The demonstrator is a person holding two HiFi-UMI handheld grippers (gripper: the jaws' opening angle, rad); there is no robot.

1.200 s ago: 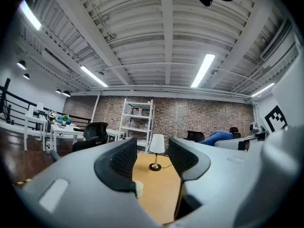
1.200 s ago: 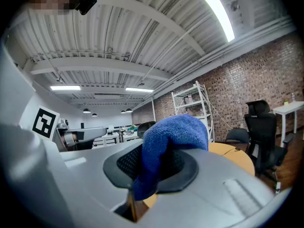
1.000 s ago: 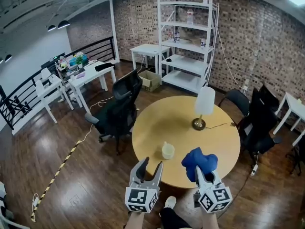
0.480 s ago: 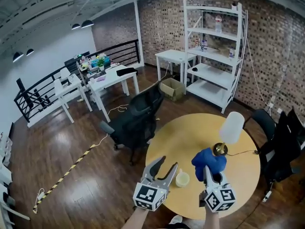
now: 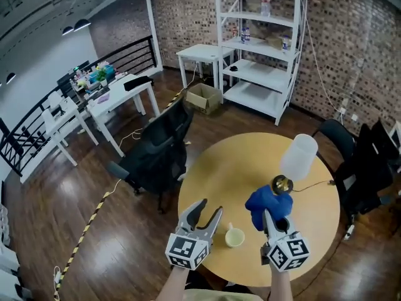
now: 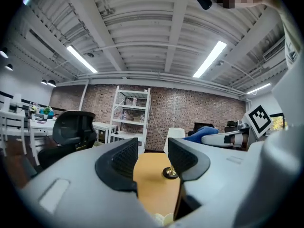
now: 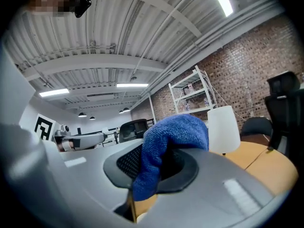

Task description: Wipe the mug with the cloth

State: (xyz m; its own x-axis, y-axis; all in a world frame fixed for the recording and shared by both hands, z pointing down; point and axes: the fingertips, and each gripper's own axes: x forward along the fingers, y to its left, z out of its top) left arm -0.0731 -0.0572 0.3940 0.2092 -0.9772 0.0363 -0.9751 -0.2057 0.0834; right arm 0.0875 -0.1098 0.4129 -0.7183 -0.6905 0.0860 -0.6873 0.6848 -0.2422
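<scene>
The cloth is in hand, but by my reading the wiping is not yet begun; the right gripper point(image 5: 269, 222) has its jaws clamped on the blue cloth point(image 5: 268, 200), which bunches over the jaw tips and hangs down between them in the right gripper view; the left gripper point(image 5: 208, 209) has its jaws apart with nothing between them, only tabletop and a lamp base showing through the gap in its own view; the mug point(image 5: 235, 237), pale and upright, sits on the round wooden table point(image 5: 219, 162) close to the near edge, between the two grippers and just right of the left one, touched by neither; the lamp point(image 5: 297, 158) stands farther back on the right, beyond the cloth; nearly everything seems left to do: steady the mug with the free left gripper, bring the cloth against it, and rub.
</scene>
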